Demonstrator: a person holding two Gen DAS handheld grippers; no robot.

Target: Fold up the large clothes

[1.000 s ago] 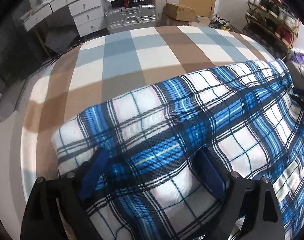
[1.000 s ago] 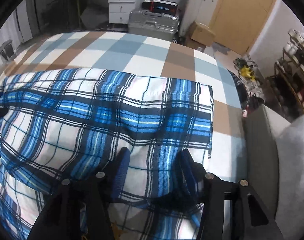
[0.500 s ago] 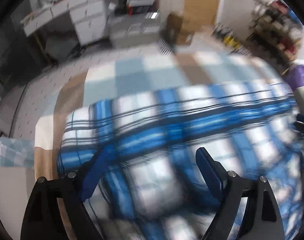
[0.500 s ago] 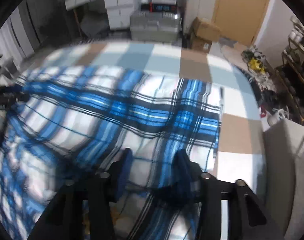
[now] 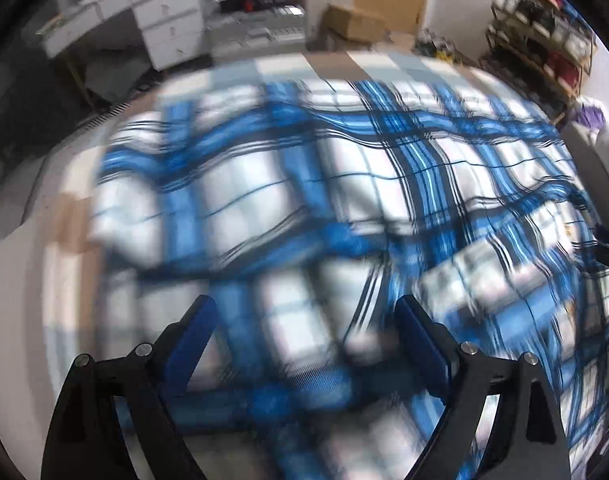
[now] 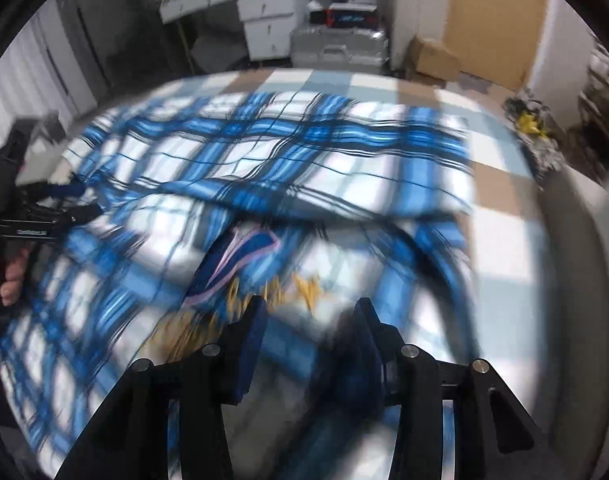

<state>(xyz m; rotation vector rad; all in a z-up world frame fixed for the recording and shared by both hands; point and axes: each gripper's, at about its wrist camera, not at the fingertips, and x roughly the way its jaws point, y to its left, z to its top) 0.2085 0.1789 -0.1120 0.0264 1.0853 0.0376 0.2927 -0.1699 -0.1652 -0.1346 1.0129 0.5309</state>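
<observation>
left gripper (image 5: 304, 316) jaws wide and opening over the blue plaid garment (image 5: 344, 184), right gripper (image 6: 310, 314) narrower at 6 o'clock, grip on cloth unclear through blur.

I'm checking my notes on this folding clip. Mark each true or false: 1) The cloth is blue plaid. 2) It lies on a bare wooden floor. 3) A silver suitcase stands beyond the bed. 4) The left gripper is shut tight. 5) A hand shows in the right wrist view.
1) True: the cloth is blue plaid.
2) False: it lies on a checked bed cover.
3) True: the suitcase.
4) False: the left gripper stands wide, jaws opening over the cloth.
5) True: a hand at the left edge.
</observation>
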